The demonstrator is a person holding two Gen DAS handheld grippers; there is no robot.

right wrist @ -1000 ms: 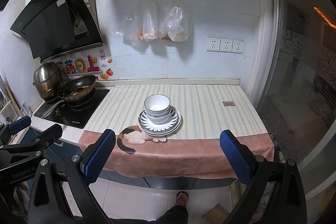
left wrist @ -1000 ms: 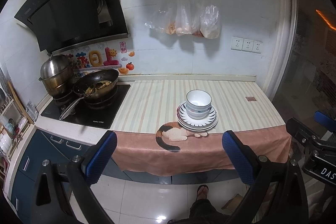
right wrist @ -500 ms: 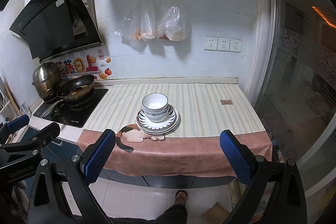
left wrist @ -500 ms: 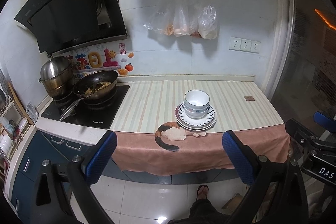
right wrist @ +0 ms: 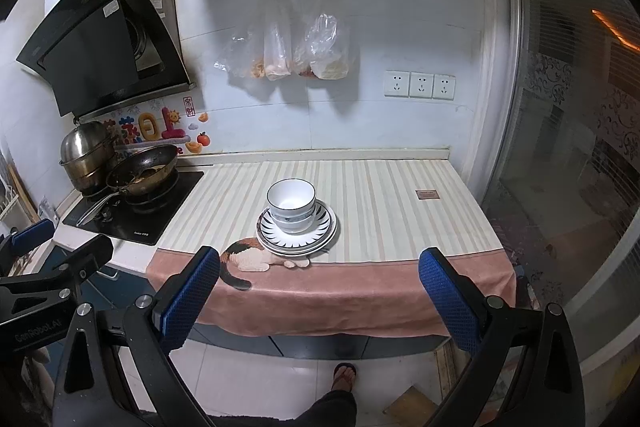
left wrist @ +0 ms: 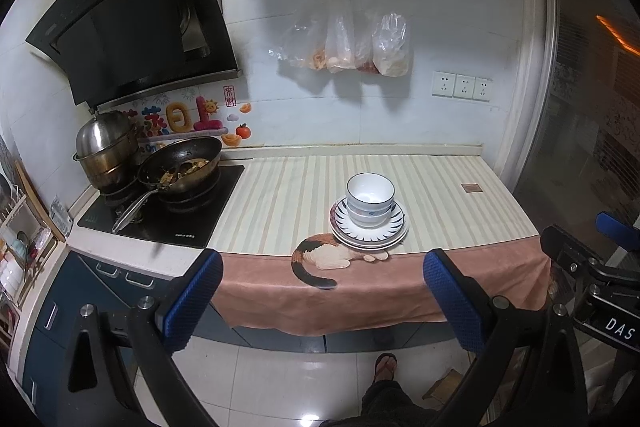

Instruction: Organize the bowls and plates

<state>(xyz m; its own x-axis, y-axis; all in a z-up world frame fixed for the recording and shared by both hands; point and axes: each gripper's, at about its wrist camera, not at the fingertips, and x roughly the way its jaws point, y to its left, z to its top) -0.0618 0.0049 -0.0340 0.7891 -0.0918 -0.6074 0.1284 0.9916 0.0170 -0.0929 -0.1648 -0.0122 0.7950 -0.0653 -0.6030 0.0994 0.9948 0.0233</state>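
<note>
Stacked white bowls (left wrist: 370, 199) with blue rims sit on a stack of white plates (left wrist: 396, 227) with a dark ray pattern, near the front of the striped counter cloth; the bowls (right wrist: 291, 201) and plates (right wrist: 324, 227) also show in the right wrist view. My left gripper (left wrist: 322, 291) is open and empty, held back from the counter above the floor. My right gripper (right wrist: 320, 287) is open and empty, likewise in front of the counter edge. Both are well short of the stack.
A wok (left wrist: 180, 167) with food and a steel pot (left wrist: 105, 147) stand on the black hob (left wrist: 160, 215) at left. Plastic bags (left wrist: 352, 43) hang on the back wall. A glass door (right wrist: 580, 147) bounds the right side. The cloth's pink hem (right wrist: 332, 291) hangs over the counter front.
Both grippers have drifted slightly, so the stack sits a little further left and up in both views. Nothing was grasped or moved.
</note>
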